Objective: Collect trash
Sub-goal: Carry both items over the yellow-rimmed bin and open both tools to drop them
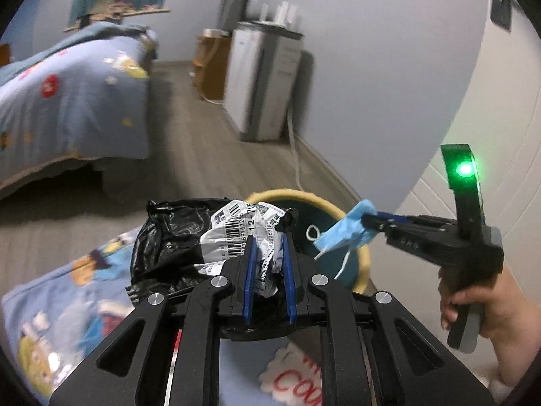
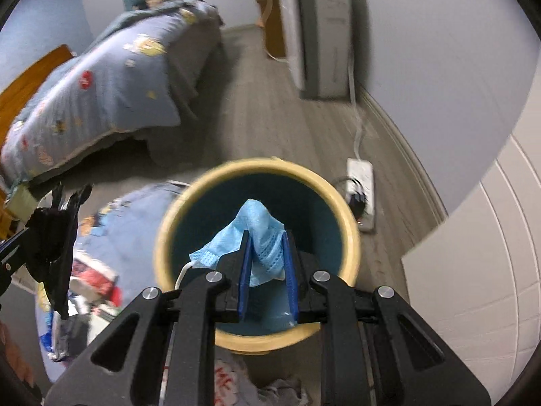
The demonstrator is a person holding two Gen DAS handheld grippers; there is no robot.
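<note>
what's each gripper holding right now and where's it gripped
Left gripper: crumpled black bag with a barcode label, pinched at its near edge. Right gripper: blue face mask, clamped mid-fabric.

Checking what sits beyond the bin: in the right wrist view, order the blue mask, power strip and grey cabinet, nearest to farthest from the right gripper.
1. Blue mask, clamped in the right gripper.
2. Power strip, on the floor, right.
3. Grey cabinet, against the far wall.

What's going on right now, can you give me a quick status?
Left gripper shut on crumpled black bag. Right gripper shut on blue face mask, above the open bin. Nothing in the way.
</note>
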